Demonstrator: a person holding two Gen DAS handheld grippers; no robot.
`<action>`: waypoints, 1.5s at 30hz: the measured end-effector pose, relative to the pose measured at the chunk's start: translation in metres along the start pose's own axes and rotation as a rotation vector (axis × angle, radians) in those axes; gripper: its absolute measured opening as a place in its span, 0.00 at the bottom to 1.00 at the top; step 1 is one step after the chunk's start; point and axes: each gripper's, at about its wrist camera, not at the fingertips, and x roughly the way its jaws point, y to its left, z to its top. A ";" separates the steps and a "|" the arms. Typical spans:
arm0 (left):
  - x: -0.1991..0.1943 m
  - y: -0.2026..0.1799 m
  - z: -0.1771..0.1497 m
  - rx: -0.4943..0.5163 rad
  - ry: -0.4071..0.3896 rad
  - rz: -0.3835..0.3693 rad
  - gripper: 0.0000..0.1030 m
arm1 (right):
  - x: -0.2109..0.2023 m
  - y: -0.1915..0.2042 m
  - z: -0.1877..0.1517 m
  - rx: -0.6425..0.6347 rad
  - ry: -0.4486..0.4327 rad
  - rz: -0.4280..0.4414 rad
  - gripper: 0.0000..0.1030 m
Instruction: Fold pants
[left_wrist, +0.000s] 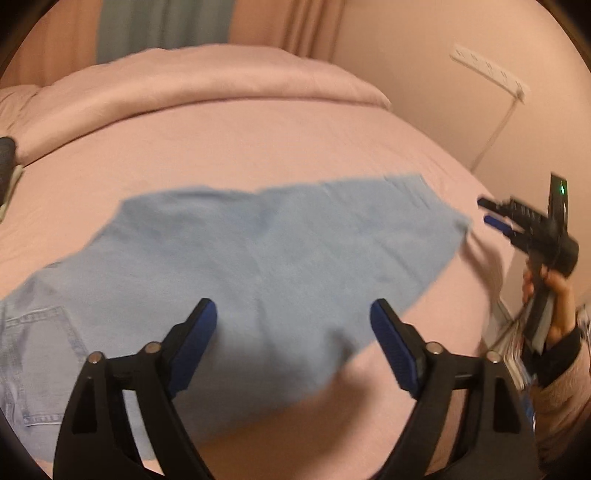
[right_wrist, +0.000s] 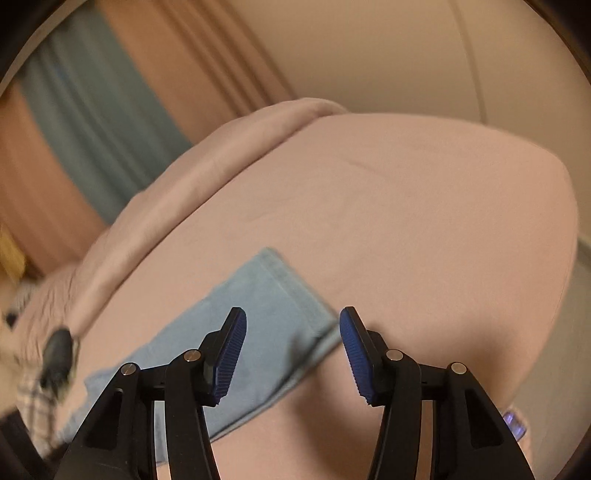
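Observation:
Light blue denim pants (left_wrist: 258, 258) lie flat on the pink bed sheet (left_wrist: 258, 147), a back pocket showing at the lower left. My left gripper (left_wrist: 293, 314) hovers open above the pants' near part, with nothing between its blue pads. In the right wrist view the leg end of the pants (right_wrist: 258, 325) lies below and left of my right gripper (right_wrist: 291, 321), which stands open and holds nothing. The right gripper (left_wrist: 487, 212) also shows in the left wrist view, in a hand past the pants' right end.
A folded pink duvet (left_wrist: 203, 85) lies along the far side of the bed. The wall carries a white power strip (left_wrist: 487, 70) with a cord. Curtains (right_wrist: 110, 92) hang behind the bed. A dark object (right_wrist: 57, 354) and checked cloth sit at the left.

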 end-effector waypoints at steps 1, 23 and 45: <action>0.001 0.005 0.001 -0.018 -0.002 0.011 0.85 | 0.003 0.009 -0.001 -0.032 0.021 0.020 0.52; -0.041 0.087 -0.055 -0.074 0.020 0.290 0.85 | 0.032 0.160 -0.103 -0.678 0.276 0.229 0.41; -0.049 0.132 -0.027 -0.202 -0.101 0.308 0.92 | 0.141 0.311 -0.055 -0.485 0.581 0.671 0.41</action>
